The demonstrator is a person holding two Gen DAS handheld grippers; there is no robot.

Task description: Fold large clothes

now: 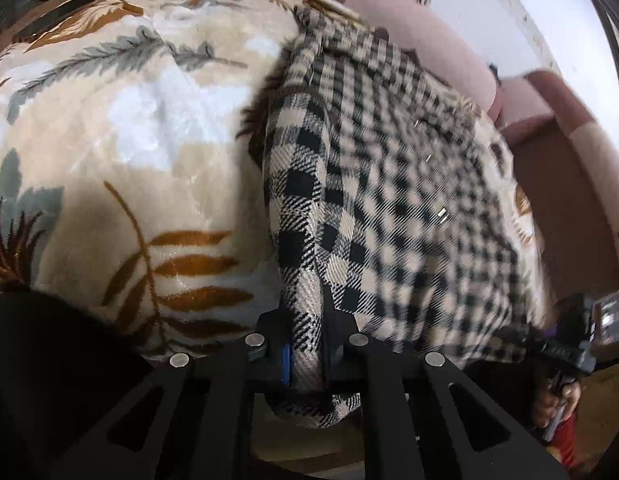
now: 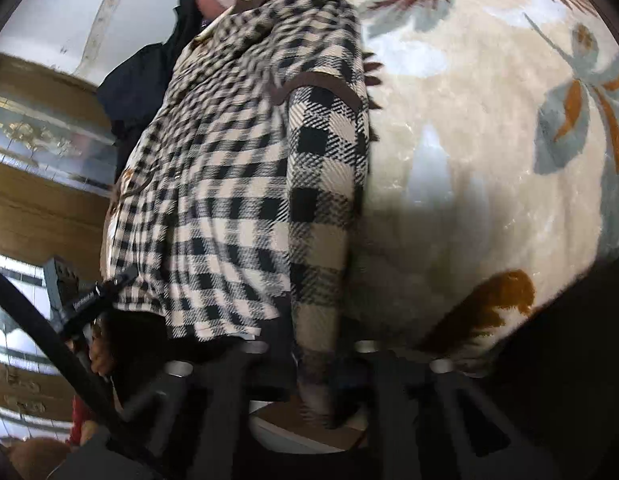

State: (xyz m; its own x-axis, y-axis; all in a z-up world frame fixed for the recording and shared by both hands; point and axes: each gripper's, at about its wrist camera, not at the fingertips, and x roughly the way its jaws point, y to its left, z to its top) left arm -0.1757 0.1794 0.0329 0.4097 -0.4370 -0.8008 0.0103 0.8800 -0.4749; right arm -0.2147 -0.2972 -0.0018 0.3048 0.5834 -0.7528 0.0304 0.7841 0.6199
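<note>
A black-and-cream checked shirt (image 1: 389,184) lies spread on a cream blanket with a leaf print (image 1: 129,140). My left gripper (image 1: 305,344) is shut on a folded edge of the shirt, which runs up from between the fingers. At the far right of this view a hand (image 1: 549,400) holds the other gripper at the shirt's hem. In the right wrist view the checked shirt (image 2: 213,184) fills the middle, and my right gripper (image 2: 313,360) is shut on its sleeve edge. The brown-trimmed cuff (image 2: 309,84) lies further up.
The blanket (image 2: 469,160) covers the bed to the right of the shirt. A pink padded headboard (image 1: 409,12) stands behind. A dark garment (image 2: 141,80) lies past the shirt's collar. Wooden furniture with gilt trim (image 2: 29,208) stands at the left.
</note>
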